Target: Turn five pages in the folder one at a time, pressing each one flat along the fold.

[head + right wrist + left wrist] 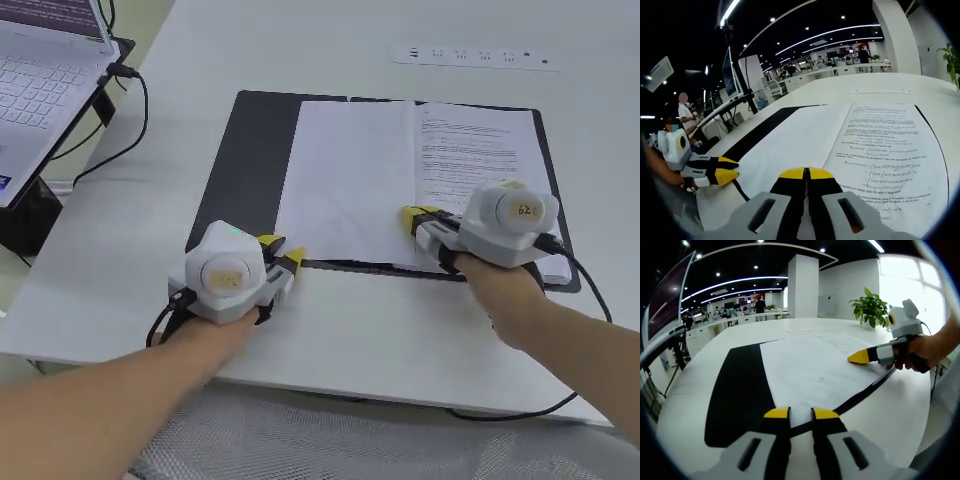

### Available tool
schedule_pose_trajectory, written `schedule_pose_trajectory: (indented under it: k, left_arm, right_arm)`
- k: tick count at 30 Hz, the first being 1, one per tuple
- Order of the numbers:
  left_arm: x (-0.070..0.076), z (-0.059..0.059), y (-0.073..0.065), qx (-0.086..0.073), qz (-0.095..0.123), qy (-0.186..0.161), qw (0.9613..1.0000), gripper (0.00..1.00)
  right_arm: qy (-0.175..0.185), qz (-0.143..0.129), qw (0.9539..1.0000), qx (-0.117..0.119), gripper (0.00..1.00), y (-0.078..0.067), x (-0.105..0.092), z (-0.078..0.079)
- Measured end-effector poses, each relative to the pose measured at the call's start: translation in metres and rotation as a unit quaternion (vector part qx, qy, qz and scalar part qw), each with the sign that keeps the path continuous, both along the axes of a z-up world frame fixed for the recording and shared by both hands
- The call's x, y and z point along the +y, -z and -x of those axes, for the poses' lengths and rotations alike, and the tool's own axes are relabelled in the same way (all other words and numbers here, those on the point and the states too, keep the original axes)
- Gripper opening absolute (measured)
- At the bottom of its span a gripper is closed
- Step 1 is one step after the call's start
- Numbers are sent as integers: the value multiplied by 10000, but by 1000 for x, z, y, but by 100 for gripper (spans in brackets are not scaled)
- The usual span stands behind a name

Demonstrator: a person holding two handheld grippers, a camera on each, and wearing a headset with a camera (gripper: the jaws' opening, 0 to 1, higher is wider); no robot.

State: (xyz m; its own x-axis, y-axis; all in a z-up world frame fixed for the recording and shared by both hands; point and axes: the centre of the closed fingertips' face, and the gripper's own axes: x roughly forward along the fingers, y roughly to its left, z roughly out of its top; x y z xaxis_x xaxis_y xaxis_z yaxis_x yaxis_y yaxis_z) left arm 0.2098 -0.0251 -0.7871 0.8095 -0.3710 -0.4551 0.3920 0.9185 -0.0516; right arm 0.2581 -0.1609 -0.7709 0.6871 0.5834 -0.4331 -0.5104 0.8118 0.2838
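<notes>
Your right gripper (806, 174) has its fingers pressed together on the fold (412, 170) of the open folder (245, 160), so slide them slowly forward along it, while your left gripper (801, 413), fingers a little spread, sits at the folder's edge.

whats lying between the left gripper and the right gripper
The blank page of the open folder spans the stretch from left gripper to right gripper, with nothing on it, as the head view shows.
</notes>
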Motion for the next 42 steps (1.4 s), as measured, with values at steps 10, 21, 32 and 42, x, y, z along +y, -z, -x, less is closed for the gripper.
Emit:
schedule_pose_trajectory:
  k: [10,21,32,42]
  left_arm:
    - [0,0,1,-8,-6,6,10000,15]
    - [0,0,1,-6,-7,1,10000,15]
    - [0,0,0,10,-35,14,10000,15]
    - [-1,0,-1,109,-125,45,9999,15]
  right_arm:
    - [-61,-34,10000,53,0,1,-1,21]
    - [-200,-83,9995,222,0,7,-5,40]
    - [-298,-292,9973,597,0,10,-8,68]
    - [-479,-481,9955,656,0,-11,-2,89]
